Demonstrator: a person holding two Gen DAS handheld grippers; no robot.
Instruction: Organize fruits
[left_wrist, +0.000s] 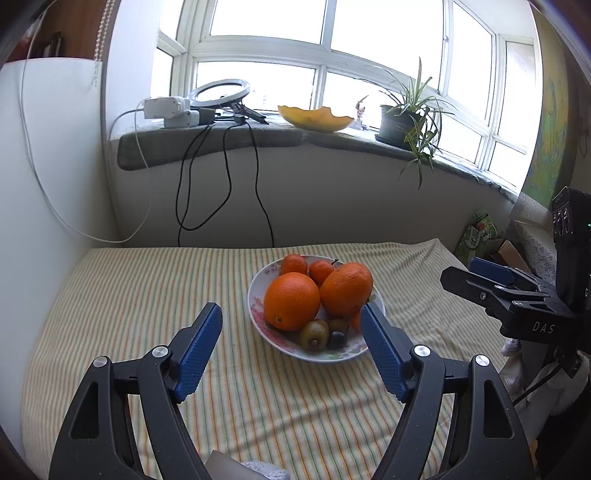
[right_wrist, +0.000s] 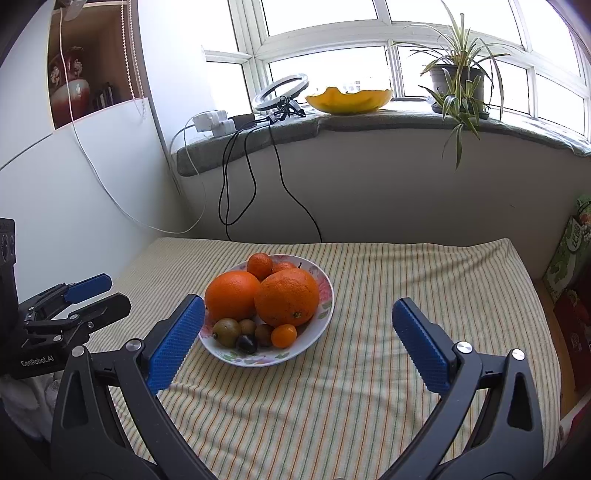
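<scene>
All the fruits lay piled in the bowl near the middle of the desk, and both the left tongs and the right tongs stood wide open and empty, so any grip on the round oranges should be gentle.

Daylight enters through the window at the rear; its panes are overexposed to plain white. The scene is bright and evenly lit. Soft diagonal shadows cross the striped cloth. Fisheye distortion bends the windowsill and darkens the corners. Focus is sharp throughout.
</scene>
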